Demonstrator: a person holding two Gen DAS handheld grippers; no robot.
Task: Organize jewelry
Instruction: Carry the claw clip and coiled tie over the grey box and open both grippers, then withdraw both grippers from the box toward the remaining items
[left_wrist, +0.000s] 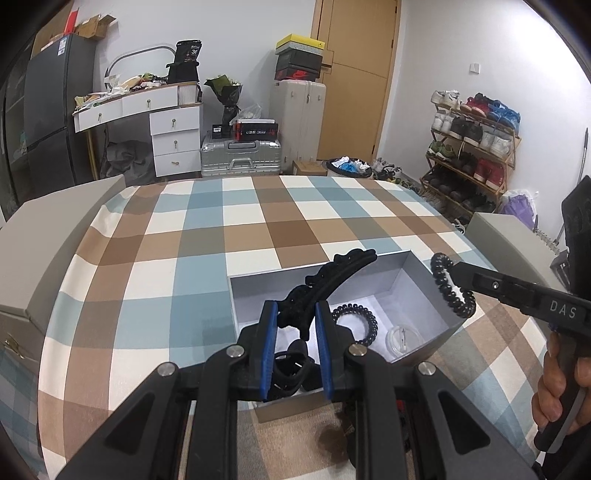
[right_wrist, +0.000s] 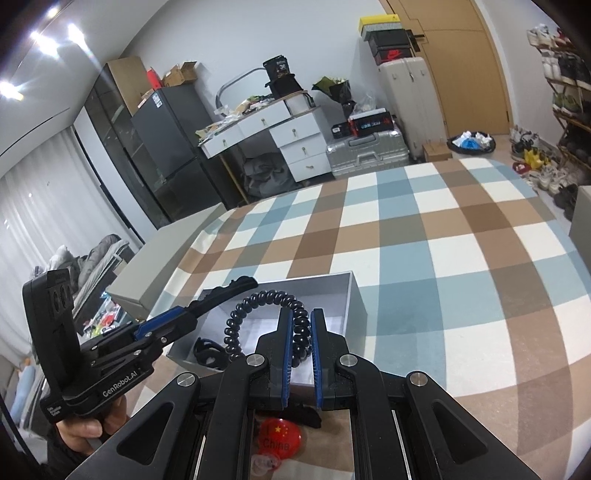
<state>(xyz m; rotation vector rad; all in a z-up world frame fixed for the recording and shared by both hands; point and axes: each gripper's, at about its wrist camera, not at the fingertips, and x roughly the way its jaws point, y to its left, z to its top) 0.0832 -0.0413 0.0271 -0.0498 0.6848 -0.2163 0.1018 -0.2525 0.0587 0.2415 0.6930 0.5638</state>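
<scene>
Blue-padded fingers (left_wrist: 271, 343) of my left gripper (left_wrist: 297, 345) fill the bottom of the left wrist view, clamped on a black hair clip (left_wrist: 332, 275) whose long toothed end sticks out past the tips over the grey box (left_wrist: 424, 273). Its lower part is lost between the pads, so I cannot make out how much of it is pinched.

My right gripper (right_wrist: 302, 341) is closed on a black spiral hair tie (right_wrist: 266, 314); the coil arches up out of the pads above the box (right_wrist: 356, 299), and from the left view it hangs just over the box's right wall. Only a thumb and knuckles of the right hand (left_wrist: 561, 384) show at the frame edge.

Inside the box I see a second black spiral tie (left_wrist: 356, 321) lying on the white floor, a clear ring-shaped piece (left_wrist: 400, 338) beside it that I cannot identify, and a dark looped item (left_wrist: 291, 365) mostly hidden behind my left fingers. The box sits on a checked cloth (left_wrist: 207, 240).

Below my right gripper, a red badge (right_wrist: 280, 435) reading "China" lies partly covered by the frame.
</scene>
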